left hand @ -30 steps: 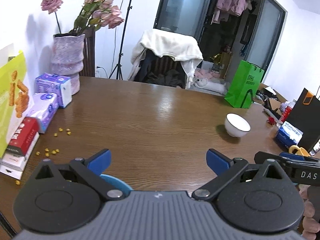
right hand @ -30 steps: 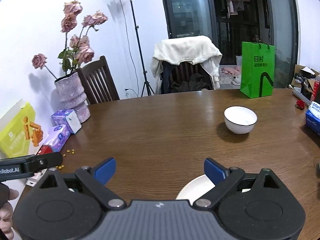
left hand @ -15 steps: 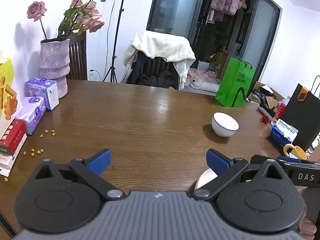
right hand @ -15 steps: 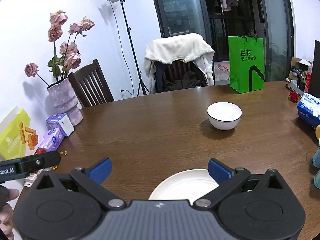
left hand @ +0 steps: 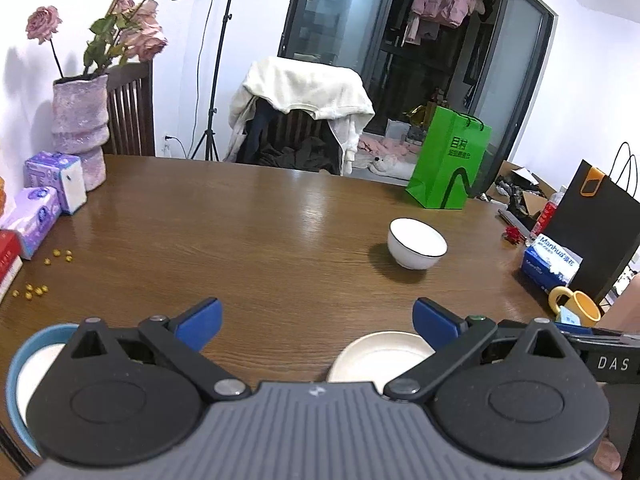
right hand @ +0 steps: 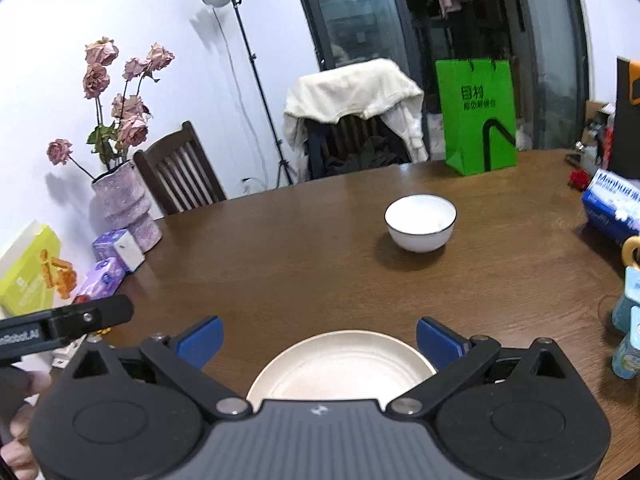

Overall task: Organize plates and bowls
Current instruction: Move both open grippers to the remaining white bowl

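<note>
Your right tool (right hand: 319, 338) is spread wide above the cream plate (right hand: 340, 368); your left tool (left hand: 316, 318) is spread too, over bare table (left hand: 256, 248).

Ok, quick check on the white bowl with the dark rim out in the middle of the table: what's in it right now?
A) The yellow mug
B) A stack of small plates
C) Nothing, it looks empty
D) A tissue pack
C. The right wrist view looks down into the white bowl and shows only its plain white inside, and it stands alone on the table, apart from the cream plate near the right gripper.
</note>
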Action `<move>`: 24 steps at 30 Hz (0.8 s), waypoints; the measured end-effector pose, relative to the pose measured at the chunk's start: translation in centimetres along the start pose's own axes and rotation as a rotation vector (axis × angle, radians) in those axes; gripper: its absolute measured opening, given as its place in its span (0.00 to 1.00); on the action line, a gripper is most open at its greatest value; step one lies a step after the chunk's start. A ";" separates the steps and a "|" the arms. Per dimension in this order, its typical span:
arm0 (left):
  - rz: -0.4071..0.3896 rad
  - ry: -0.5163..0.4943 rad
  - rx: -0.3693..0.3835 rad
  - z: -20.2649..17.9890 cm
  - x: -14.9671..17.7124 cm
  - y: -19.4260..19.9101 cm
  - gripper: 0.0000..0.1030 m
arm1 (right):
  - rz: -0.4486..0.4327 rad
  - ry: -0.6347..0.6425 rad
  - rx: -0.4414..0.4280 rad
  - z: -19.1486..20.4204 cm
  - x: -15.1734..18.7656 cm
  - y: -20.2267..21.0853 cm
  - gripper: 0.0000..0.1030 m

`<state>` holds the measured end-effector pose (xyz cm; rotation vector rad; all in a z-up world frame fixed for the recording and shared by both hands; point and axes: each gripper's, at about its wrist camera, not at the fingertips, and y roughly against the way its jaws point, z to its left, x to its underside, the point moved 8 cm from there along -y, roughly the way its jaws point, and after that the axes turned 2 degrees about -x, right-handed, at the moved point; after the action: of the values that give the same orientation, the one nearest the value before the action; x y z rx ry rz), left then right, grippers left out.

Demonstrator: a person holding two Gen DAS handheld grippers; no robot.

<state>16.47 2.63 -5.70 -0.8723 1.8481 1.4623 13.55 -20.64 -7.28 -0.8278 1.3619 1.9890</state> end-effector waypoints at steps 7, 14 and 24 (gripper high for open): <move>0.001 0.021 0.009 -3.1 0.8 -0.7 1.00 | 0.016 0.008 -0.045 -3.1 -0.3 0.7 1.00; -0.001 0.038 0.000 -5.2 1.1 -0.8 1.00 | 0.055 0.012 -0.060 -5.7 0.0 0.7 1.00; 0.019 0.016 -0.004 -7.0 -0.2 -2.3 1.00 | 0.059 -0.057 -0.055 -9.3 -0.9 0.8 1.00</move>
<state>17.93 -4.56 -5.44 -0.8727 1.8701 1.4747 15.02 -29.73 -8.78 -0.7576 1.3190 2.0874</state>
